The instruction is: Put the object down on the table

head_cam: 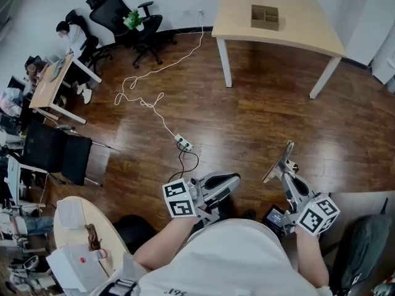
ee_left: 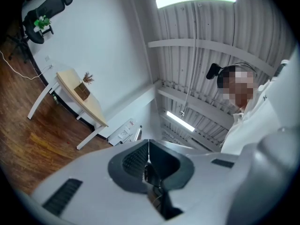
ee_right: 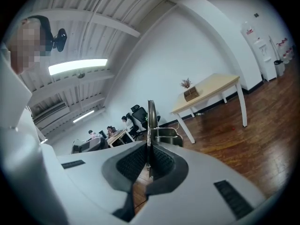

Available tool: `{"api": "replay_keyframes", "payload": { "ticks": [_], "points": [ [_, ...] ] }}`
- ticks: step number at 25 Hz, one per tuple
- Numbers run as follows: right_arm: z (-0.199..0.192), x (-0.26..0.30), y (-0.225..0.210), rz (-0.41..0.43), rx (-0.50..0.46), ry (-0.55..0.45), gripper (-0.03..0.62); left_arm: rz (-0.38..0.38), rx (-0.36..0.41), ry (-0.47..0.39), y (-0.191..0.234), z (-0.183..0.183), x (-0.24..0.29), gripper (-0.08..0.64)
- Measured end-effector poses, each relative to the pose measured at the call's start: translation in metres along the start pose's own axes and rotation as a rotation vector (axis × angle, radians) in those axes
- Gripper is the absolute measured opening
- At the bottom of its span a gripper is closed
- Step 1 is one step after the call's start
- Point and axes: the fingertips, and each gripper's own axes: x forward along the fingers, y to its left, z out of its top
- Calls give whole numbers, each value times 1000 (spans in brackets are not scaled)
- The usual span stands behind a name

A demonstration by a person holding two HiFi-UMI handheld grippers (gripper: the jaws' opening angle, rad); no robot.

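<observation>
Jaws clamping metal object (ee_right: 151, 114), right gripper (ee_right: 149, 146)

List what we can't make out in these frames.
- Thin object in the right hand-held gripper: edge-on in its own view, small in head view; identity unclear.
- Divided box on the far table: contents too small, head view.
- People at the desks: too small for detail, right gripper view.

The head view looks steeply down from above the person at the floor (head_cam: 247, 122), with the tabletop (head_cam: 296, 23) far off at the top. The left gripper view tilts up towards the ceiling (ee_left: 211, 55). The right gripper view looks roughly level across the room. All three views share the tabletop.
</observation>
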Motion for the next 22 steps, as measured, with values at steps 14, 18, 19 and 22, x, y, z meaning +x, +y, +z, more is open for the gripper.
{"api": "replay_keyframes", "payload": {
  "ticks": [14,18,19,22],
  "points": [
    [41,126,25,-51,-18,-20,5,-46,-28,17,86,98,-35,2],
    [50,160,32,-45,-25,-21,5,-43,-18,24,109,119,-45,2],
    [52,165,33,-46,-25,-20,5,-41,-20,26,113,123,-45,2],
    [59,179,29,-51,-24,-19,5,-40,-26,26,124,133,-45,2]
  ]
}}
